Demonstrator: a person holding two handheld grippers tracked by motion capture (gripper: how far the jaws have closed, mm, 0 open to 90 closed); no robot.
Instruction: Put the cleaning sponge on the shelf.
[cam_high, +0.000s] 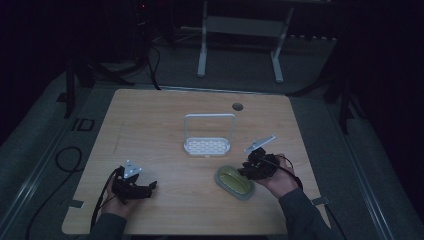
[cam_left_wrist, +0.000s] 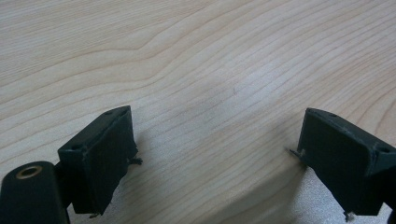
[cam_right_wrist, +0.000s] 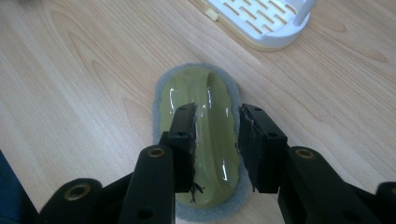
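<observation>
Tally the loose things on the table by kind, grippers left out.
White slotted rack with a hoop handle: 1
Green-topped scrubber with a grey pad: 1
Total: 2

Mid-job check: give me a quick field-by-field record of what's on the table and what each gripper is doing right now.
surface: light wooden table
rack: white slotted plastic rack with upright loop handle, table centre
scrubber: olive-green oval scrubber on a grey felt pad, lying flat in front of the rack
right gripper: jaws straddle the scrubber's raised ridge; contact cannot be told
left gripper: jaws wide apart over bare wood, holding nothing
</observation>
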